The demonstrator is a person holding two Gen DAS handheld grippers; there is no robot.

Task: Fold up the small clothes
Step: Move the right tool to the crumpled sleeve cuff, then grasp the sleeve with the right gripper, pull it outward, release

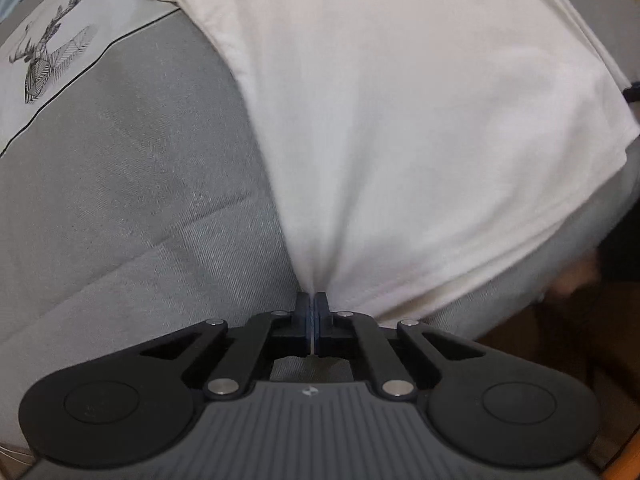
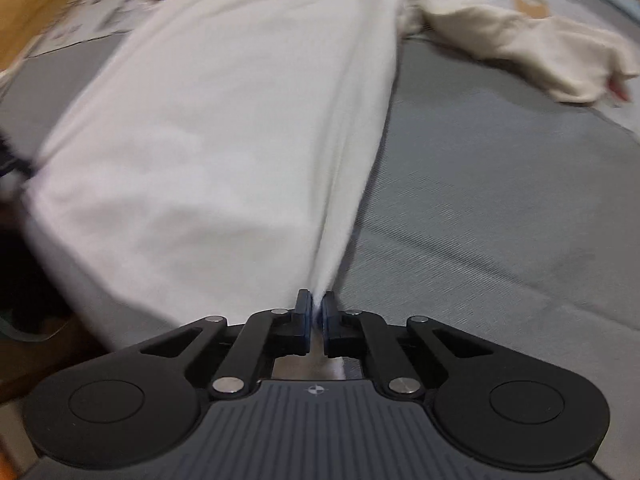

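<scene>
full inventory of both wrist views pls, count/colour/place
garment: 1, cream white, spread over the grey cloth, near edge pinched at two points and pulled taut
sleeve: 1, cream, lying crumpled to the far right in the right wrist view
grey cloth: 1, grey, covers the surface under the garment
deer print: 1, black line drawing on a white panel, far left in the left wrist view
wooden edge: brown, top left of the right wrist view
left gripper: 1, black, shut on the garment
right gripper: 1, black, shut on the garment
</scene>
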